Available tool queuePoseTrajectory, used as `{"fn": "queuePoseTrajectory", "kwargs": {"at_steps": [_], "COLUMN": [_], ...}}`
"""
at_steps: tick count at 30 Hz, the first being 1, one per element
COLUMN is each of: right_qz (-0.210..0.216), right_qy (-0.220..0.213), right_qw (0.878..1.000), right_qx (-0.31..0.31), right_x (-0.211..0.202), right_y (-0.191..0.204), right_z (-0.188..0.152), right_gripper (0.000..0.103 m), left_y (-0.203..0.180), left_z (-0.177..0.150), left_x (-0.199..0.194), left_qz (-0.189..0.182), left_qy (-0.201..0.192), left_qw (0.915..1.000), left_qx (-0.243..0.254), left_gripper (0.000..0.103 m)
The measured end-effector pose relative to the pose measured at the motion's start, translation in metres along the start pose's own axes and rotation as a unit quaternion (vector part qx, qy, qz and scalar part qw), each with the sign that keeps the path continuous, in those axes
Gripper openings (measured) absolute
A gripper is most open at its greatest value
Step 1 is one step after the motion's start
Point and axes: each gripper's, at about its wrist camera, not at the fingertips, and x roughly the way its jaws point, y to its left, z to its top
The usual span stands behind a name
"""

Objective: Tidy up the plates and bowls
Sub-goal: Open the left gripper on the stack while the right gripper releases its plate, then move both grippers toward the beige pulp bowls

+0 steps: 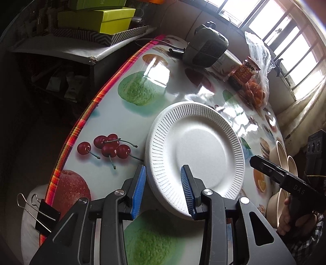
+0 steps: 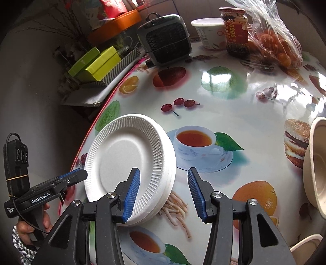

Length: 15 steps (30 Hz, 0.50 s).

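A stack of white foam plates (image 1: 195,146) with ribbed rims lies on the fruit-print table. My left gripper (image 1: 163,167) stands open over the stack's near rim, one blue pad outside the edge and one above the plate, neither pressing. In the right wrist view the same stack (image 2: 126,150) sits at the table's left edge. My right gripper (image 2: 163,171) is open too, its left pad over the rim and its right pad above bare table. Beige bowls (image 2: 315,163) stand at the right edge; in the left wrist view these bowls (image 1: 280,151) are behind the other gripper.
At the far side of the table stand a small grey heater (image 2: 167,36), a white tub (image 2: 209,32), a red-labelled jar (image 2: 236,30) and a bag of oranges (image 2: 279,44). Green boxes (image 1: 97,18) sit on a shelf beyond the table's striped edge (image 1: 85,114). A binder clip (image 1: 40,212) holds the cloth.
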Motion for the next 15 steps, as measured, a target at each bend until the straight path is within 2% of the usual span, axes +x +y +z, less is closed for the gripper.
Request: {"fn": "queuePoseTrajectory", "kwargs": {"at_steps": [6,13,15], "right_qz": [-0.004,-0.028,-0.045], "right_qy": [-0.03,-0.078,-0.096], "right_qw": [1.0,0.997,0.994], "right_qx": [-0.005,0.004,0.006], "right_x": [-0.025,-0.065,-0.077], "right_y": [0.003,-0.004,-0.009], "right_z": [-0.014,-0.038,-0.047], "right_gripper": [0.05,0.053,0.055], "left_y": [-0.027,-0.068,-0.08], "left_z": [-0.011,-0.025,-0.03], "left_x": [-0.02,-0.027,-0.026], "left_qz": [0.007,-0.029,-0.037], "left_qy": [-0.034,-0.046,-0.053], "left_qw": [0.9982,0.9935,0.9916], "left_qx": [0.048,0.1,0.112], "left_gripper": [0.037,0.038,0.043]}}
